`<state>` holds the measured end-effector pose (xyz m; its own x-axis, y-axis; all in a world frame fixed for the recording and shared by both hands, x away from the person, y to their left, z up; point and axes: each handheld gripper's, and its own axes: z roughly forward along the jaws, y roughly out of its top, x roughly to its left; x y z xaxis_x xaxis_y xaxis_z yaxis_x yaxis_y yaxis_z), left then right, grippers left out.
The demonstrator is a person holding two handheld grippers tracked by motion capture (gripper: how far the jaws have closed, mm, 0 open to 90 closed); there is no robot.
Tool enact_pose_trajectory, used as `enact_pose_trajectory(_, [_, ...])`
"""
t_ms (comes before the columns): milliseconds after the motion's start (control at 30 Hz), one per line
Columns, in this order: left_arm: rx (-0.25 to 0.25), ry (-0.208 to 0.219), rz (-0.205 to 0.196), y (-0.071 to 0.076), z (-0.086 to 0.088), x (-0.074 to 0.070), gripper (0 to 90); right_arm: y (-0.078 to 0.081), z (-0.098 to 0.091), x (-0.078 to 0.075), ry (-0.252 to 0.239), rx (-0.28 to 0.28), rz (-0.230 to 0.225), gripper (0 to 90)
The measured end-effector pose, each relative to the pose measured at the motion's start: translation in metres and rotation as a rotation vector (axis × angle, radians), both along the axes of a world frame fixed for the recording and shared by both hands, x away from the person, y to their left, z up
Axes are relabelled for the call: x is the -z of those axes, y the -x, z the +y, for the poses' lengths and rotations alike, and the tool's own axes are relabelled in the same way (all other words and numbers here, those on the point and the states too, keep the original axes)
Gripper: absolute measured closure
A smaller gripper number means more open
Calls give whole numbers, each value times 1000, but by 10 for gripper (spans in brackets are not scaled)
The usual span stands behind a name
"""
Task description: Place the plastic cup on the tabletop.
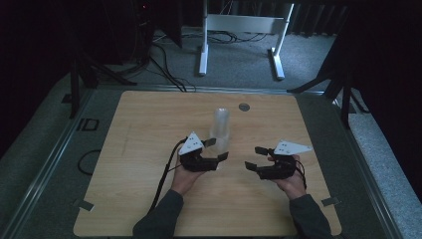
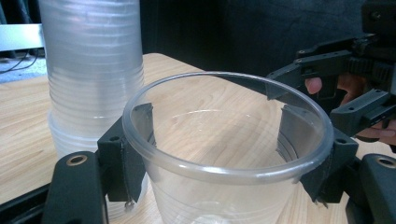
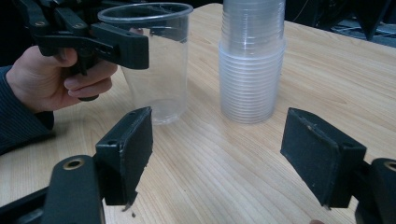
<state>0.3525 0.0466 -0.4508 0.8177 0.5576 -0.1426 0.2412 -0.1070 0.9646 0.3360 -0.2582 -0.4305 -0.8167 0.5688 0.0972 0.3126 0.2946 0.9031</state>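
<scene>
High view: left gripper (image 1: 215, 149) and right gripper (image 1: 256, 157) sit low over the wooden counter (image 1: 144, 149), near a stack of clear plastic cups (image 1: 220, 127).

Left gripper view: jaws clamp a single clear plastic cup (image 2: 224, 186) just below its rim, beside the stack.

Right gripper view: jaws wide apart, holding nothing; the cup stands upright on the counter.

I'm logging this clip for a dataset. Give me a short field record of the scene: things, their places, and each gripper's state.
surface: wooden table
single cup: clear plastic cup, upright, base on the table
cup stack: upside-down stack of clear cups, beside the single cup
left gripper: jaws closed on the single cup below its rim
right gripper: open, nothing between its jaws, pointed toward both
</scene>
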Motion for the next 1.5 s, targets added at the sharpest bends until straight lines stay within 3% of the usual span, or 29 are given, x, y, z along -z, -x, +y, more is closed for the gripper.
enact_pose_trajectory(267, [-17, -39, 2, -3, -6, 9, 277, 0, -1, 0, -1, 0, 0, 248])
enact_pose_trajectory(600, [-32, -45, 4, -5, -9, 14, 277, 0, -1, 0, -3, 0, 0, 249])
enact_pose_trajectory(967, [-59, -86, -14, -7, -19, 20, 279, 0, -1, 0, -4, 0, 0, 249])
enact_pose_trajectory(1233, [-71, -85, 2, -10, -24, 27, 279, 0, -2, 0, -5, 2, 0, 249])
enact_pose_trajectory(1500, [-77, -111, 6, -12, -29, 34, 279, 0, -2, 0, -7, 1, 0, 249])
